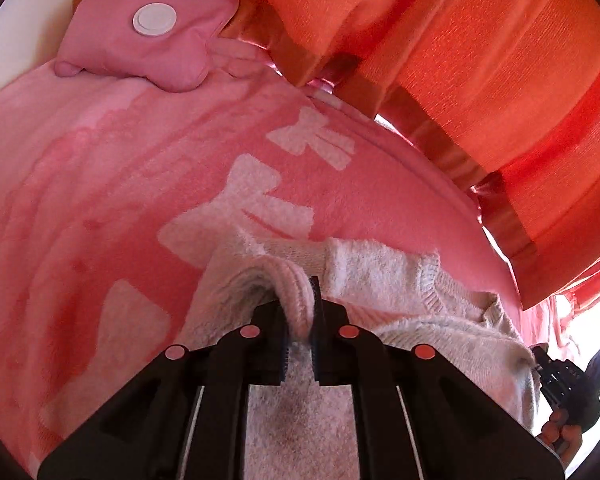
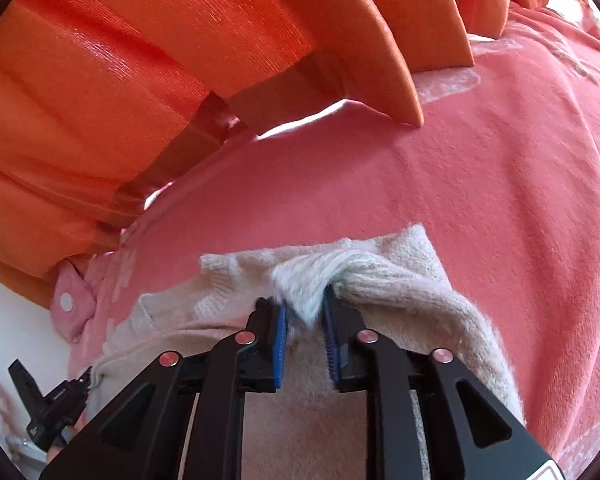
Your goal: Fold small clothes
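Note:
A small cream knitted sweater point(image 1: 400, 280) lies on a pink blanket point(image 1: 120, 184) with white bow shapes. My left gripper point(image 1: 300, 312) is shut on a ribbed edge of the sweater, pinched between its black pads. In the right wrist view my right gripper point(image 2: 305, 312) is shut on a bunched fold of the same sweater point(image 2: 396, 280), between its blue pads. Each gripper holds one end of the garment. The right gripper also shows at the far right of the left wrist view point(image 1: 540, 364), and the left gripper at the lower left of the right wrist view point(image 2: 86, 378).
Orange curtains point(image 1: 480, 60) hang along the far edge of the blanket, also in the right wrist view point(image 2: 140, 80). A pink cushion point(image 1: 148, 36) with a white round disc lies at the far left. A white wall is behind it.

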The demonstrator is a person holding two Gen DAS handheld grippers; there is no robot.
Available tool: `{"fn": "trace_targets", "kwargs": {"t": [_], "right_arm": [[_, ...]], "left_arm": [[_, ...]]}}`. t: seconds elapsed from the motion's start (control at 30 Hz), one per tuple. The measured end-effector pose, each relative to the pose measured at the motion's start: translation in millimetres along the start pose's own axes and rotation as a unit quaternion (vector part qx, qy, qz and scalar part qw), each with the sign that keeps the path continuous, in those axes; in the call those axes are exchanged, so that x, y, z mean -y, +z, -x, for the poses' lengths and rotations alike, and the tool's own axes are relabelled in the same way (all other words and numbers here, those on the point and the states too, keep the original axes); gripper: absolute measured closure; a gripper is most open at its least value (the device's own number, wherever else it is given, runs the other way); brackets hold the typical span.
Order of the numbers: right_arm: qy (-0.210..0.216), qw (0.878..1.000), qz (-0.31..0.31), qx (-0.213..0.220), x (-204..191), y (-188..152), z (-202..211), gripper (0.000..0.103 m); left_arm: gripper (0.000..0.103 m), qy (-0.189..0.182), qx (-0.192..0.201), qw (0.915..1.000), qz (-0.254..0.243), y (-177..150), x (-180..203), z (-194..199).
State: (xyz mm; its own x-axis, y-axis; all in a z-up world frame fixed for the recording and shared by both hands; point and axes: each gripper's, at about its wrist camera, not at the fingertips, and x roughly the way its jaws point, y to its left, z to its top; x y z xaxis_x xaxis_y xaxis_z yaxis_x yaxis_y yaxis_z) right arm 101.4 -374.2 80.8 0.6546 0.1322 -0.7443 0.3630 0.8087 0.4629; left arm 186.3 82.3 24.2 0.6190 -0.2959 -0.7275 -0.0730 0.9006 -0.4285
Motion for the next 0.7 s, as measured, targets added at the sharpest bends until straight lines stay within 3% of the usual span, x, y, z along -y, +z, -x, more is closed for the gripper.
{"fn": "trace_targets", "kwargs": {"t": [0.03, 0.07, 0.1, 0.13, 0.17, 0.2, 0.23, 0.33, 0.43, 0.5, 0.57, 0.6, 0.63, 0.7], "right_arm": [[0.004, 1.0, 0.003, 0.016, 0, 3, 8, 0.075], [0.007, 0.999, 0.006, 0.043, 1, 7, 20, 0.062], [0.005, 0.998, 0.006, 0.064, 2, 9, 29, 0.054], [0.001, 0.996, 0.004, 0.085, 5, 10, 38, 0.043], [-0.004, 0.996, 0.004, 0.094, 8, 11, 42, 0.042], [-0.014, 0.996, 0.004, 0.084, 11, 12, 40, 0.042], [-0.02, 0.998, 0.008, 0.065, 14, 12, 33, 0.042], [-0.034, 0.999, 0.025, 0.002, 16, 7, 7, 0.042], [-0.08, 0.994, 0.067, -0.025, 8, -2, -15, 0.042], [-0.109, 0.989, 0.097, -0.025, 2, -6, -20, 0.048], [-0.12, 0.986, 0.112, -0.025, -1, -7, -20, 0.089], [-0.114, 0.987, 0.112, -0.018, -3, -6, -16, 0.093], [-0.103, 0.989, 0.11, -0.005, -5, -5, -9, 0.095], [-0.039, 0.994, 0.097, 0.04, -14, 3, 21, 0.096]], "left_arm": [[0.092, -0.009, 0.005, 0.9999, 0.004, 2, 0, 2], [0.092, -0.023, 0.011, 0.9996, 0.013, 4, -1, 7], [0.086, -0.032, 0.013, 0.9992, 0.019, 5, -2, 8], [0.073, -0.039, 0.017, 0.9987, 0.027, 7, -3, 12], [0.063, -0.038, 0.026, 0.9985, 0.03, 7, -3, 15], [0.045, -0.019, 0.053, 0.998, 0.029, 7, -3, 22], [0.041, -0.007, 0.069, 0.9973, 0.026, 7, -2, 27], [0.039, 0.007, 0.084, 0.9965, 0.002, 8, 3, 30], [0.035, 0.017, 0.039, 0.999, -0.015, 5, 6, 11], [0.038, 0.037, 0.004, 0.9989, -0.027, 1, 6, -7], [0.07, 0.044, -0.021, 0.9977, -0.048, -1, 7, -19], [0.09, 0.035, -0.023, 0.9979, -0.049, -2, 7, -20], [0.092, 0.027, -0.017, 0.9985, -0.044, 0, 7, -17], [0.094, 0.0, 0.018, 0.9995, -0.026, 6, 9, 3]]}}
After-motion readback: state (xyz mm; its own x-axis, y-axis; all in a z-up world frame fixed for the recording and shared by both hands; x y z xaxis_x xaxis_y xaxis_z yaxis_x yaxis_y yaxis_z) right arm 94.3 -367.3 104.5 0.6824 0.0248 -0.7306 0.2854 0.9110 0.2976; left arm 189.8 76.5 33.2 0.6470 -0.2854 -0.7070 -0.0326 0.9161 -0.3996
